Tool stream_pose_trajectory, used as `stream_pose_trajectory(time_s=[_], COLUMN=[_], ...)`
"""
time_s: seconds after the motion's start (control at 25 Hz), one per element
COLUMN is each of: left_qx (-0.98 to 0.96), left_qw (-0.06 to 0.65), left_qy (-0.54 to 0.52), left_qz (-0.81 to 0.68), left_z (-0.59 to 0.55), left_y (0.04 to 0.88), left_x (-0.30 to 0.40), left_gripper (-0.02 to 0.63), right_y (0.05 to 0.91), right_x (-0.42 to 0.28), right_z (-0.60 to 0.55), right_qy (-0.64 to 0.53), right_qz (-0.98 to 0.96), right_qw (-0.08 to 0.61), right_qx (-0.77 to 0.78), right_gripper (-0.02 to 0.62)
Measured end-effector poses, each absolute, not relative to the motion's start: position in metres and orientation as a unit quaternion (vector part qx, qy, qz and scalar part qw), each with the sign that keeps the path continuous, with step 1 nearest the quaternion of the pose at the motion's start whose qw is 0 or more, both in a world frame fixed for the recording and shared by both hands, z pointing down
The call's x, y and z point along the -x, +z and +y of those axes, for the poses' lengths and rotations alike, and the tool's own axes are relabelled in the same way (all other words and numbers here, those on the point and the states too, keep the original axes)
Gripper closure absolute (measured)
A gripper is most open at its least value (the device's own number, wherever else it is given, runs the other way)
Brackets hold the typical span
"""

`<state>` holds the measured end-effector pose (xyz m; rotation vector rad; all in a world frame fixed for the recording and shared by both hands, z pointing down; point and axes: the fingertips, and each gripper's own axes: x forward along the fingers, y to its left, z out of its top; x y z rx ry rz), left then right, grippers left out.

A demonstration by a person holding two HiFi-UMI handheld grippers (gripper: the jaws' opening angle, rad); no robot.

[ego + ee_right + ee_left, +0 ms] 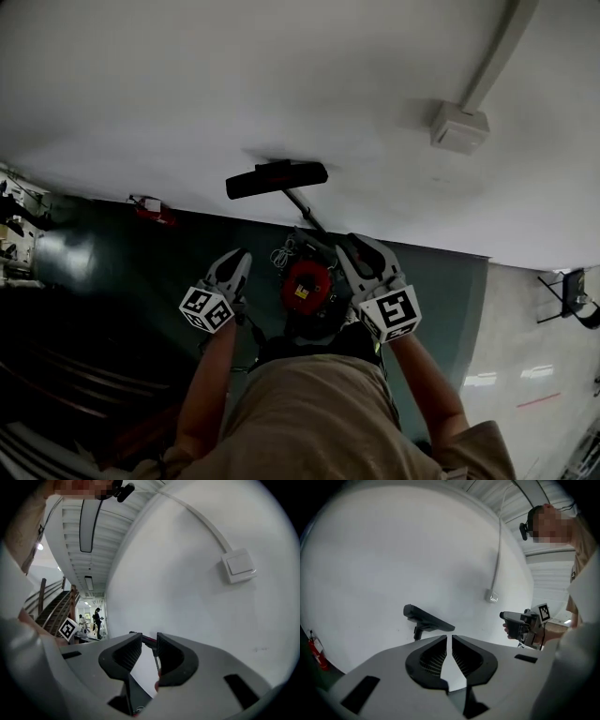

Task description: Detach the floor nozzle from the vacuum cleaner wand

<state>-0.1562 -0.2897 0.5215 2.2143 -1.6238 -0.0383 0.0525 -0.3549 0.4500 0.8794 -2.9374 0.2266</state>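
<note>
The vacuum cleaner (307,286) has a red and black body that hangs in front of me, between my two grippers. Its thin wand (302,208) runs up to the black floor nozzle (277,178), which is raised off the floor near the white wall. My right gripper (361,248) is shut on the vacuum's body; a red and dark part (149,643) sits between its jaws. My left gripper (239,258) is beside the body on the left, shut and empty. In the left gripper view the nozzle (426,618) is ahead of the left gripper (449,637).
A white switch box (460,127) with a conduit is on the wall at the upper right. A red fire extinguisher (150,208) stands at the foot of the wall on the left. Stairs (51,609) and people (97,620) are far off down the hall.
</note>
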Motion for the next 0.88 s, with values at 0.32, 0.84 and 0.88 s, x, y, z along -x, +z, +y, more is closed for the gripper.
stream_pose_trajectory(time_s=[0.32,0.84,0.88], left_qx=[-0.788,-0.826,-0.823], left_qw=[0.150,-0.065,-0.089], left_qy=[0.024,0.240,0.270], left_qz=[-0.596,-0.505,-0.492], left_z=[-0.315,-0.362,-0.367], left_y=[0.502,0.476,0.479], left_x=[0.184,0.212,0.209], left_gripper=[0.543,0.425,0.417], right_y=[0.464,0.476,0.477], right_x=[-0.027,0.039,0.044], right_z=[-0.379,-0.376,-0.376], right_qy=[0.054,0.052,0.054], right_qz=[-0.959,-0.933,-0.932], right_qw=[0.058,0.092,0.092], right_qx=[-0.272,-0.345,-0.348], right_gripper=[0.506,0.506,0.506])
